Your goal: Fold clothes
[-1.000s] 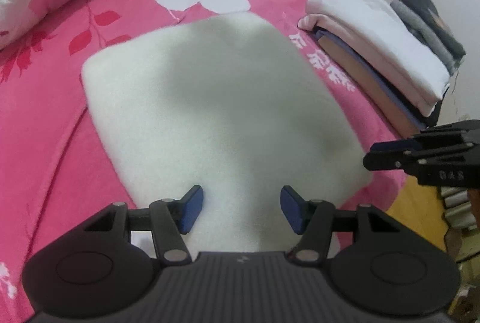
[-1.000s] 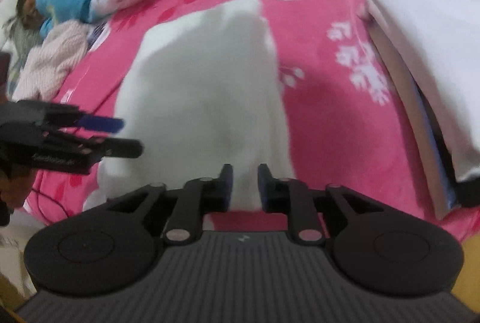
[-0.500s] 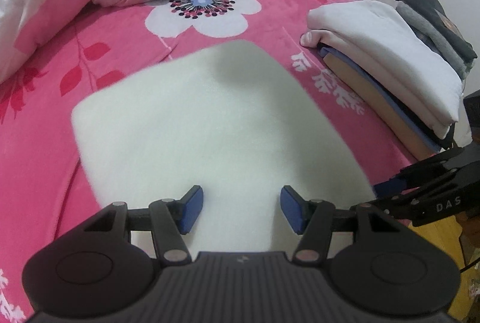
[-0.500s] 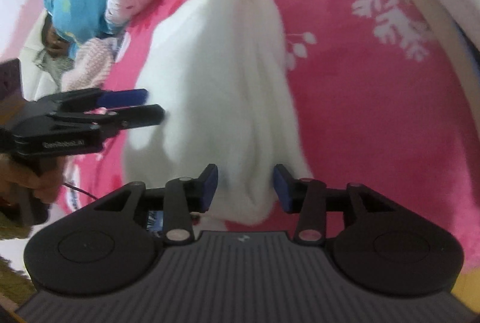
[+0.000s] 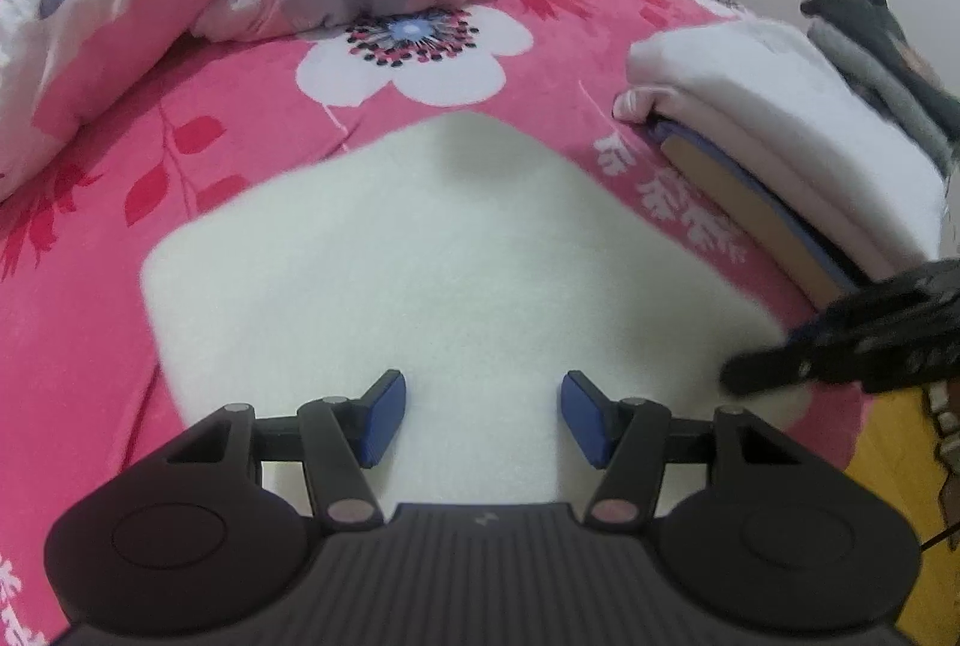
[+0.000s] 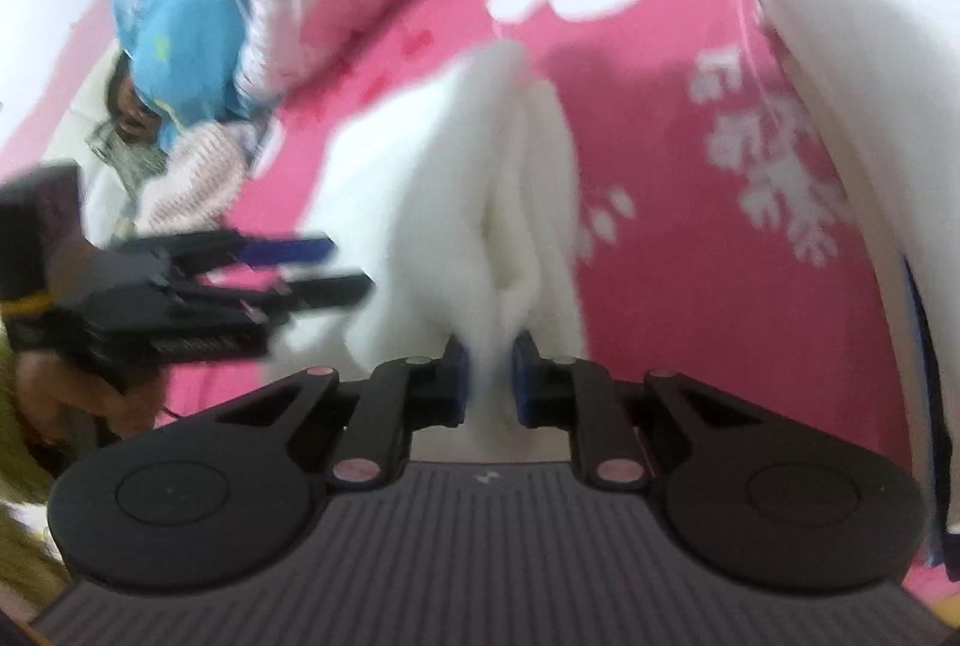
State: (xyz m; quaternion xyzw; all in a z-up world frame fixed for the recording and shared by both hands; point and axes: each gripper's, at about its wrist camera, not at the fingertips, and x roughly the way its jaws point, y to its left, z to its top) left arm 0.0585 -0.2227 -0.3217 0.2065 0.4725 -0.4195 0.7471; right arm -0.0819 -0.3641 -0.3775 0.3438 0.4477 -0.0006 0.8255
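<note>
1. Pinching a bunched edge of the white fleece garment [image 6: 480, 202], our right gripper [image 6: 487, 382] has just closed its fingers on the cloth.
2. Our left gripper [image 5: 480, 418] hangs over the garment, fingers parted, grasping nothing.
3. We see the garment folded on the pink floral bed [image 5: 240, 117], beside a stack of folded clothes [image 5: 780, 117].

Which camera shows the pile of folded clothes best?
The left wrist view. There the pile of folded clothes lies sharp on the pink bedspread, so you can see its separate white, tan and blue layers from the side. In the right wrist view the pile is blurred and cut off at the right edge.
</note>
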